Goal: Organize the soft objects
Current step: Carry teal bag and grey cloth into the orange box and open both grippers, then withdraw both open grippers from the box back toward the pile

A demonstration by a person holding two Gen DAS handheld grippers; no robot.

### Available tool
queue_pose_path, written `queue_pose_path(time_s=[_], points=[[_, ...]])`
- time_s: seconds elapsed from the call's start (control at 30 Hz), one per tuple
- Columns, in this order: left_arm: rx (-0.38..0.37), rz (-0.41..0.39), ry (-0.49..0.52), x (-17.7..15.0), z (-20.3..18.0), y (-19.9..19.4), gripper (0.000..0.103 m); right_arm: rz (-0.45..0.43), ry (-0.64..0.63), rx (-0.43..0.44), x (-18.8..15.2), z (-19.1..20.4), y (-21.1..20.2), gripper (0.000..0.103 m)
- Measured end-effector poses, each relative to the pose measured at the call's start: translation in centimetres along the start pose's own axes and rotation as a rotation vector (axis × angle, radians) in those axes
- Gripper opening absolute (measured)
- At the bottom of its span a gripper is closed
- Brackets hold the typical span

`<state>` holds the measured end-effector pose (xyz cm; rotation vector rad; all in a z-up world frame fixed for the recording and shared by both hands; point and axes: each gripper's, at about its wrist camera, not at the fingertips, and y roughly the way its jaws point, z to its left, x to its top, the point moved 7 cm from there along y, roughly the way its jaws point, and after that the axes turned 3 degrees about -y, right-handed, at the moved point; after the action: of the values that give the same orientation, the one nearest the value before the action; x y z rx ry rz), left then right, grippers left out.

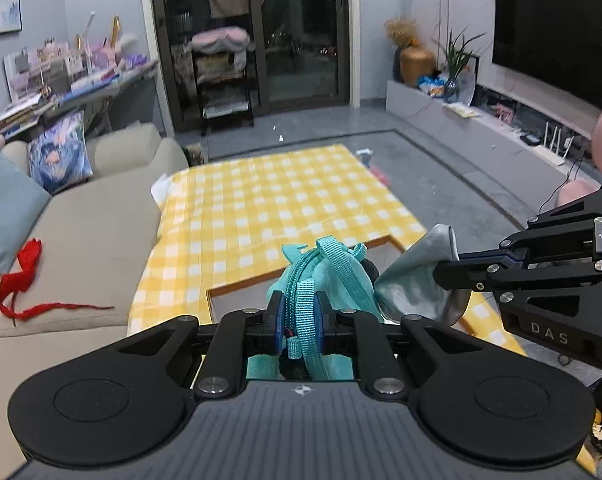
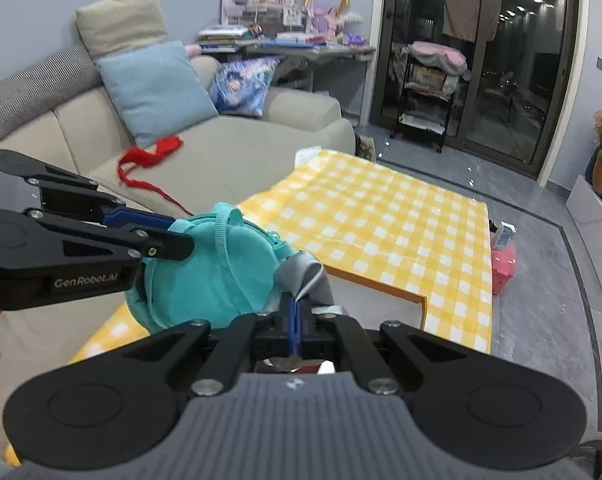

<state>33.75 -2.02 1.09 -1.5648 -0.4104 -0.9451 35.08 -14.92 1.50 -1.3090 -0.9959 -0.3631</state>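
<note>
Starting far left: red cord (image 1: pixel 19 280) flopped loose on the beige sofa (image 1: pixel 85 232), well clear of the action, probably waiting its turn. Next over, yellow checked cloth (image 1: pixel 285 200) spread flat across the low table, with a box (image 2: pixel 381 296) near its front corner, maybe the drop-off spot.

Middle: left gripper (image 1: pixel 299 312) pinched onto the teal pouch (image 1: pixel 321 276) right at its zipper seam and webbing strap, the firm bit, so nothing slips out. Pouch hanging in the air above the table's near edge.

Right: right gripper (image 2: pixel 297 312) pressed fully together on a thin flap of grey fabric (image 2: pixel 305 276) attached beside the pouch. Two-point hold, likely to keep the floppy thing spread and steady while carrying
</note>
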Motion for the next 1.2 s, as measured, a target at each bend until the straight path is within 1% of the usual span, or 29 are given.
queue_pose_path(time_s=[0.2,0.33,0.47,0.57,0.77,0.83,0.97,1.0,1.03,1.07,1.2], points=[[0.019,0.067,0.013,-1.5,0.6,4.4,0.016,0.062,0.005,-0.013,-1.6,-1.2,5.9,0.000],[0.012,0.111,-0.011,-2.8,1.0,7.3,0.016,0.109,0.011,-0.014,-3.1,-1.5,9.5,0.000],[0.008,0.174,-0.044,-4.5,1.4,10.2,0.016,0.165,0.038,-0.006,-5.0,-1.9,12.9,0.000],[0.010,0.212,-0.052,-5.7,1.3,11.8,0.016,0.207,0.038,0.001,-6.4,-1.8,14.8,0.000],[0.020,0.241,-0.099,-6.9,1.7,13.6,0.017,0.249,0.043,0.003,-7.8,-1.7,17.0,0.000],[0.027,0.242,-0.103,-6.8,1.6,13.9,0.017,0.260,0.041,0.002,-8.0,-1.7,17.4,0.004],[0.031,0.236,-0.123,-6.6,1.7,14.0,0.021,0.271,0.044,-0.015,-8.3,-1.8,17.6,0.007],[0.034,0.226,-0.132,-6.5,1.7,13.7,0.021,0.273,0.048,-0.016,-8.3,-1.8,17.5,0.012],[0.040,0.218,-0.136,-6.3,1.7,13.7,0.023,0.273,0.051,-0.017,-8.2,-1.8,17.3,0.027],[0.041,0.211,-0.134,-6.2,1.7,13.5,0.025,0.270,0.052,-0.021,-8.1,-1.8,17.1,0.033],[0.041,0.184,-0.124,-5.4,1.3,11.9,0.025,0.252,0.050,-0.022,-7.5,-1.6,15.7,0.035]])
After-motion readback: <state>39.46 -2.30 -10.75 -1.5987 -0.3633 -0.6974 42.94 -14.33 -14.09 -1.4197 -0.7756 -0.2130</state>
